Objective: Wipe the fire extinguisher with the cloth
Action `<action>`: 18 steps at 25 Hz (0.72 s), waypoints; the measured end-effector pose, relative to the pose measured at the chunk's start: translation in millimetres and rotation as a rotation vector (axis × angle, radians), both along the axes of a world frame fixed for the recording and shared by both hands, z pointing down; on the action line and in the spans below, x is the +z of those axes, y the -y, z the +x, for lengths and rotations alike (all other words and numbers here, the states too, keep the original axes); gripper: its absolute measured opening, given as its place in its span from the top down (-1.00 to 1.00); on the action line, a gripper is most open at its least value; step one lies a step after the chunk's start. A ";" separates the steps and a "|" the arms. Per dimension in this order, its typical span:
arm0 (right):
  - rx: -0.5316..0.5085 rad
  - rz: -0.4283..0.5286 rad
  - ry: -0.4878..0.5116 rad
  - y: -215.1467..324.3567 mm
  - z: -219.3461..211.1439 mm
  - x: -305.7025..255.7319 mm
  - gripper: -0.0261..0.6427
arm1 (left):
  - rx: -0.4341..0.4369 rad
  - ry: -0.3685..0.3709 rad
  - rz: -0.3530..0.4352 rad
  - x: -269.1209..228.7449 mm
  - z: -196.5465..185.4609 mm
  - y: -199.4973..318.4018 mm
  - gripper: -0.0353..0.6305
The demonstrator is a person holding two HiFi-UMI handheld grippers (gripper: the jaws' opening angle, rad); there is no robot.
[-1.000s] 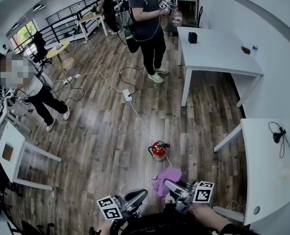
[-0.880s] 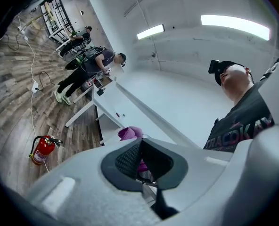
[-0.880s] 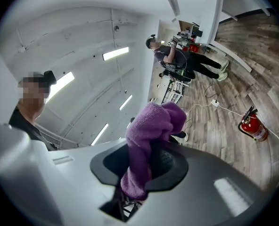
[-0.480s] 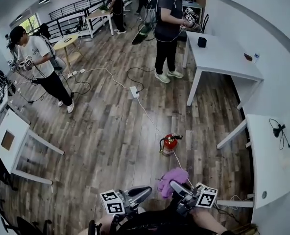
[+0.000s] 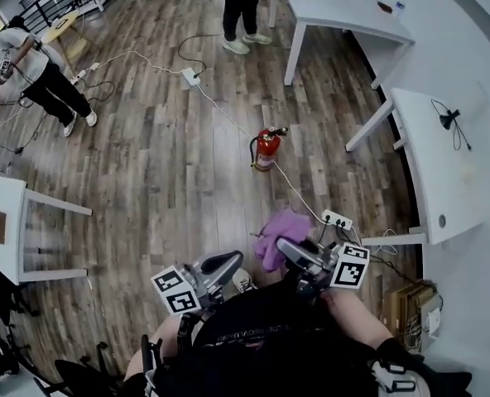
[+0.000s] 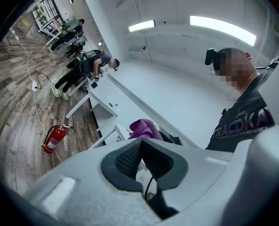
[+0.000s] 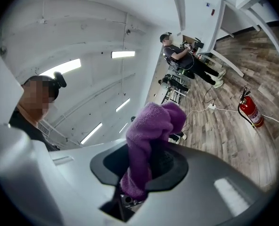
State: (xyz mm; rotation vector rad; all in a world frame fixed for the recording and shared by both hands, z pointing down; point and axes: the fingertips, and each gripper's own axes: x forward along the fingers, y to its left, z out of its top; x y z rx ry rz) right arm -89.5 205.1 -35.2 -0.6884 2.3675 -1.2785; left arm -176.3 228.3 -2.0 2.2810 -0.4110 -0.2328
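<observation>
A red fire extinguisher [image 5: 266, 149] stands upright on the wooden floor, ahead of both grippers and apart from them; it also shows small in the left gripper view [image 6: 53, 139] and the right gripper view [image 7: 250, 110]. My right gripper [image 5: 283, 247] is shut on a purple cloth [image 5: 279, 234], which bunches out past its jaws [image 7: 148, 135]. My left gripper [image 5: 226, 261] is held close to my body, its jaws closed together with nothing between them. The cloth [image 6: 144, 128] also appears beyond the left jaws.
A white cable [image 5: 220, 110] runs across the floor past the extinguisher to a power strip [image 5: 337, 219]. White tables [image 5: 341, 11] stand at the back and at the right [image 5: 431, 172], another at the left [image 5: 5, 230]. People stand at the far left and top.
The view has tilted further down and forward: the extinguisher now sits higher in the head view. Both grippers stay low near my body, the right still holding the cloth.
</observation>
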 end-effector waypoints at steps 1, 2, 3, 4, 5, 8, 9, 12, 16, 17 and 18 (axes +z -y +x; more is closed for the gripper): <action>0.005 -0.009 -0.013 -6.5 2.5 2.5 0.66 | 0.008 -0.001 -0.003 1.3 3.7 -5.1 0.90; 0.011 -0.015 -0.031 -13.6 6.9 5.6 0.66 | 0.015 -0.004 -0.007 2.7 8.6 -10.6 0.90; 0.014 -0.017 -0.047 -20.5 12.4 7.4 0.66 | 0.021 -0.009 -0.010 3.7 14.6 -15.8 0.90; 0.015 -0.016 -0.057 -27.0 18.5 7.4 0.66 | 0.023 -0.014 -0.012 3.9 21.3 -20.5 0.89; 0.015 -0.012 -0.061 -33.5 25.3 6.2 0.66 | 0.023 -0.019 -0.014 3.4 28.4 -24.9 0.90; 0.015 0.006 -0.061 -50.8 50.3 0.1 0.66 | 0.021 -0.019 0.000 -2.4 50.9 -35.2 0.90; 0.014 0.013 -0.061 -55.1 59.3 -1.9 0.66 | 0.019 -0.013 0.007 -4.7 58.8 -37.8 0.89; -0.003 0.018 -0.055 -65.5 83.9 -5.6 0.65 | 0.000 -0.005 0.017 -10.4 82.9 -46.6 0.90; -0.055 0.034 -0.044 -78.4 118.3 -12.9 0.65 | -0.031 -0.005 0.026 -18.5 122.0 -59.8 0.89; -0.068 0.039 -0.041 -81.5 127.5 -13.8 0.65 | -0.038 -0.001 0.029 -18.8 131.6 -62.2 0.89; -0.078 0.044 -0.037 -84.3 136.6 -14.0 0.65 | -0.045 0.002 0.031 -18.3 141.0 -64.5 0.89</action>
